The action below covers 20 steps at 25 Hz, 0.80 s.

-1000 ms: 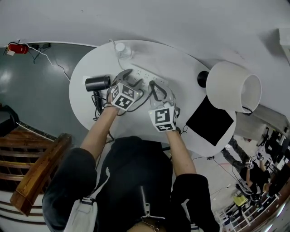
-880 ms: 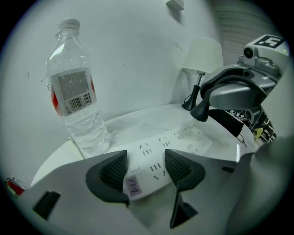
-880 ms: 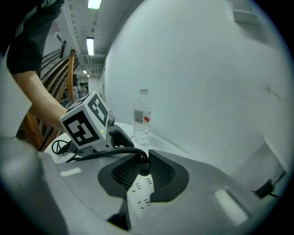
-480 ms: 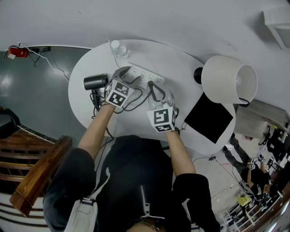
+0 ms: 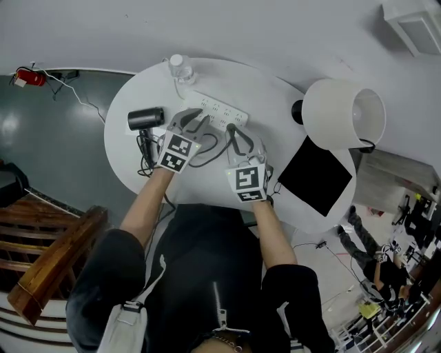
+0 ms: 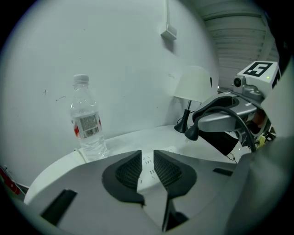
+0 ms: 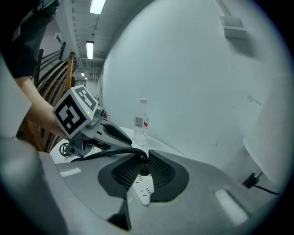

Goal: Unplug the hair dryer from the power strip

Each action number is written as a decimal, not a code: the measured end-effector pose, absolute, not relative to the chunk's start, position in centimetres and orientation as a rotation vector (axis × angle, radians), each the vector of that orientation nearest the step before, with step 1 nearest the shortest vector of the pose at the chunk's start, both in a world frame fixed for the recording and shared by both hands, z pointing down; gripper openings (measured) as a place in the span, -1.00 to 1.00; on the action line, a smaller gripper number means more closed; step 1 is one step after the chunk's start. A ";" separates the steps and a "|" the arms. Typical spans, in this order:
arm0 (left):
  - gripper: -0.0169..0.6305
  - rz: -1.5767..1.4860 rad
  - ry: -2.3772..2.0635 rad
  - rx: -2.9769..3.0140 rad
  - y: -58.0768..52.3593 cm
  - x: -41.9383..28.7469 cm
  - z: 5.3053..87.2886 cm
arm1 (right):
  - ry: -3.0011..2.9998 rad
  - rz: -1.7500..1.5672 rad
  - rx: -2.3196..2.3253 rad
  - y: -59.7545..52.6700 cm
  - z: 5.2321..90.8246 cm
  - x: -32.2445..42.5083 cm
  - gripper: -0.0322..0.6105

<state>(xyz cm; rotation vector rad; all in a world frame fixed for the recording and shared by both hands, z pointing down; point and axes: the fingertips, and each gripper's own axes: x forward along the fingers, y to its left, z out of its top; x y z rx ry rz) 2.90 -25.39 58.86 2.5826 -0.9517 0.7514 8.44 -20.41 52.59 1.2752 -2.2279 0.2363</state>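
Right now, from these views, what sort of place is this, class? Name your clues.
Probably an indoor lab or studio with a home-like corner: a round white table against a wall carries a table lamp, power strip and hair dryer; ceiling strip lights run overhead.

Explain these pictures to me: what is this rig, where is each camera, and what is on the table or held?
No robot: a person holds a two-jaw gripper in each hand. The head view looks down from the person's head; each gripper view rides on its gripper. On the white table are a power strip, hair dryer, water bottle, lamp and black pad. The right gripper is closed on the black plug seated in the strip. The left gripper has just been closing its jaws; they stand slightly apart, nothing between them.
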 end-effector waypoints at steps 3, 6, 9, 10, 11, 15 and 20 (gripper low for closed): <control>-0.85 0.776 -0.939 2.549 -24.1 2.4 58.8 | -2.237 0.230 1.298 -19.7 52.0 8.7 -0.75; -0.87 0.776 -0.933 2.551 -22.9 2.2 58.2 | -2.238 0.232 1.331 -18.9 51.5 9.0 -0.75; -0.87 0.779 -0.934 2.557 -21.7 2.1 57.7 | -2.243 0.235 1.357 -18.1 50.9 9.2 -0.75; -0.87 0.780 -0.930 2.559 -21.3 2.2 57.5 | -2.247 0.238 1.362 -17.9 50.7 9.3 -0.75; -0.87 0.783 -0.924 2.564 -20.9 2.3 57.3 | -2.249 0.238 1.365 -17.6 50.6 9.4 -0.75; -0.87 0.803 -0.925 2.599 -19.2 2.3 56.4 | -2.249 0.228 1.372 -16.3 50.1 9.6 -0.75; -0.87 0.818 -0.937 2.623 -17.3 2.4 55.1 | -2.253 0.245 1.399 -14.7 49.5 10.6 -0.75</control>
